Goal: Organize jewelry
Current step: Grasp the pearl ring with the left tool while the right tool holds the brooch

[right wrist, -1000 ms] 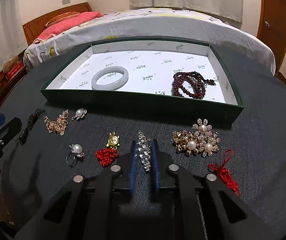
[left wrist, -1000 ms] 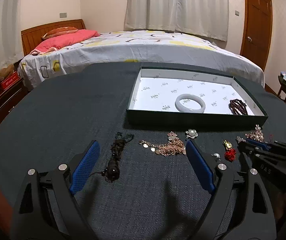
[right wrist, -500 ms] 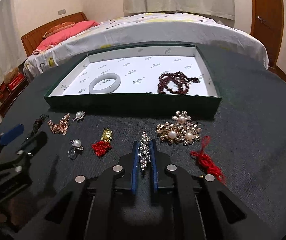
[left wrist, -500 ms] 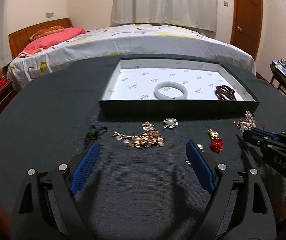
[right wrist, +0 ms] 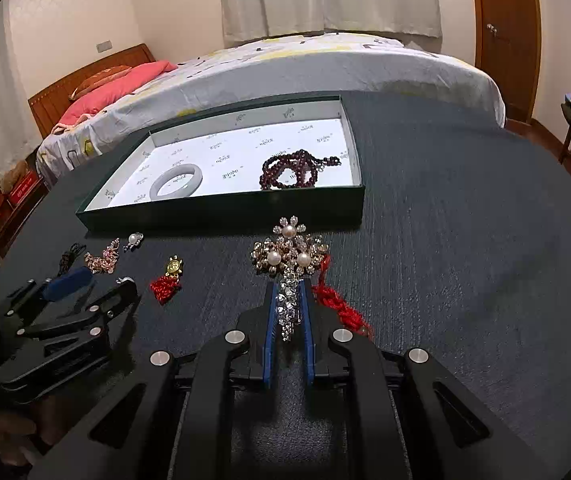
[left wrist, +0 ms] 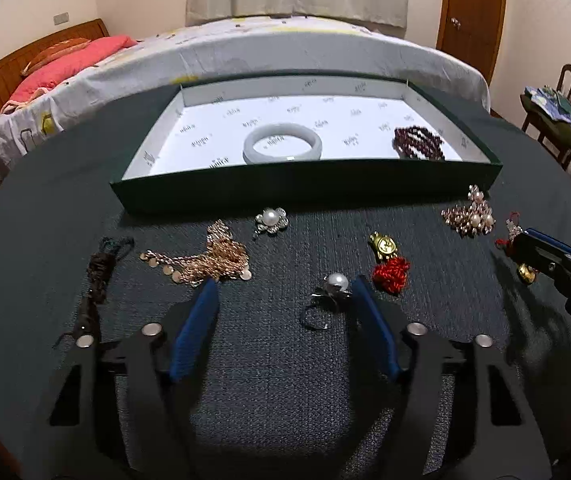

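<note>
Right gripper [right wrist: 288, 312] fingers clamped on rhinestone strip [right wrist: 288, 309], lifted for carry to far box [right wrist: 221, 212]. Left gripper [left wrist: 281, 316] fingers half-spread, closing around pearl ring [left wrist: 327, 300] on near surface [left wrist: 425, 312], no contact yet; bangle [left wrist: 282, 148], beads [left wrist: 419, 142] already boxed.

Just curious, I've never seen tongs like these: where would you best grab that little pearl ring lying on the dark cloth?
Probably the pearl top of the ring, from above: its band lies nearly flat on the cloth, leaving little to pinch. The left gripper straddles it, jaws closing.
</note>
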### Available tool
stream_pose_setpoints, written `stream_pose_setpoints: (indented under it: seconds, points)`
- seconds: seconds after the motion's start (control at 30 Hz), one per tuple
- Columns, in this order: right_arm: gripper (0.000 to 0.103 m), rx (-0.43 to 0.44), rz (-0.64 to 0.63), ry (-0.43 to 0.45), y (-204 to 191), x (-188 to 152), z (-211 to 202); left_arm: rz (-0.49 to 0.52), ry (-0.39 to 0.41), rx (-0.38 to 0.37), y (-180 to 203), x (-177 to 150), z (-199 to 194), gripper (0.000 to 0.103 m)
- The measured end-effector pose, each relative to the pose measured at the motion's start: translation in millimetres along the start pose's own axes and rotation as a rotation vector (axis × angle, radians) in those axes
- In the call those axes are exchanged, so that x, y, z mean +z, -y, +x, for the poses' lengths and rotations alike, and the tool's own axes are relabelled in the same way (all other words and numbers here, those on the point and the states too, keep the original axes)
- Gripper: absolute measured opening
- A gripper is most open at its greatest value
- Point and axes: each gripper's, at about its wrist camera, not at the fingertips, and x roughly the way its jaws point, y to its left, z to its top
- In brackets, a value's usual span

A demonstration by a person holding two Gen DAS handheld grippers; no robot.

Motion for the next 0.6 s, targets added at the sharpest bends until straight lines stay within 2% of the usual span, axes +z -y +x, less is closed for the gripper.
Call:
stream_pose_setpoints:
  seconds: [0.23,0.3,0.53,0.6]
  points:
    - [0.012,0.014,0.012,-0.011,0.0,-3.1,4.4,0.001,-0.014,-0.026,0.8,-1.0,2.4,0.054]
    - [0.012,0.012,0.012,-0.012,0.0,-3.7,4.8,0.006,-0.013,-0.034,1.8,-0.7,2.0,0.047]
    - [0.012,0.018,0.011,-0.02,-0.9,-5.3,6.8,-0.002,-0.011,-0.056,-0.1,1.8,1.9,0.034]
    - [0.012,0.019,0.012,-0.022,-0.8,-6.4,7.5,-0.003,-0.01,-0.063,0.0,2.2,2.1,0.027]
